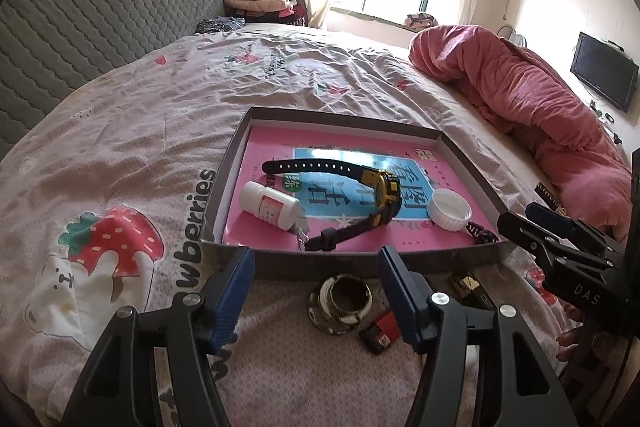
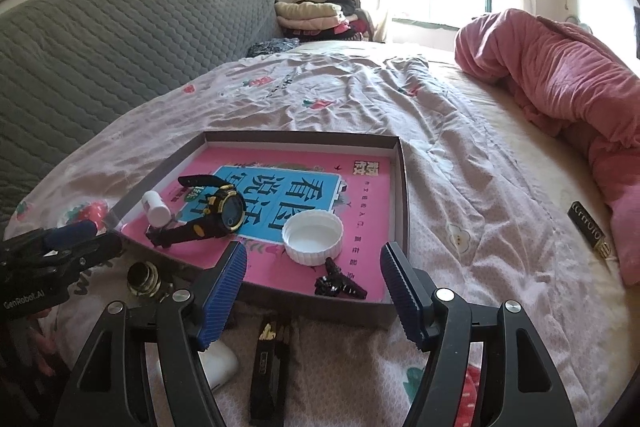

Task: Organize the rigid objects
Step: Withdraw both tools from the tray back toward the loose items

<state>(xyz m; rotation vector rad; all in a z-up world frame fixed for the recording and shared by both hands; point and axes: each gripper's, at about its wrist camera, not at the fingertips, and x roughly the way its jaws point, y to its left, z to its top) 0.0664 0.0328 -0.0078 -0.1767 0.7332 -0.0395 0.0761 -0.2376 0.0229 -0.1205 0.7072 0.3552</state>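
Grippers both wide open, nothing between the pads: left gripper [image 1: 316, 291] hovering over the bedsheet [image 1: 120, 131] just short of the tray's near wall, right gripper [image 2: 314, 287] hovering over the tray's near right corner

Shallow cardboard tray [image 1: 344, 117] flat on the bed, pink booklet [image 2: 360, 183] lining its floor

Inside tray:
- black-and-yellow wristwatch [image 1: 386, 189] lying on its side across the middle, strap ends spread
- small white bottle [image 1: 272, 205] on its side, left of the watch, touching the near strap area
- white ribbed cap [image 2: 313, 235] open side up, right of the watch
- small black hair clip [image 2: 340, 283] near the front wall, beside the cap

Outside tray, on the sheet by the near wall:
- round metal ring-shaped piece [image 1: 341, 303], directly between the left gripper's fingers in view, not touched
- red-and-black lighter [image 1: 380, 335] just beside it
- black box with gold print [image 2: 270, 351] below the right gripper
- white rounded object [image 2: 220, 367], partly hidden behind the right gripper's left finger, type unclear
- black-and-gold bar [image 2: 590, 231] well apart, right, near the pink blanket [image 2: 560, 67]
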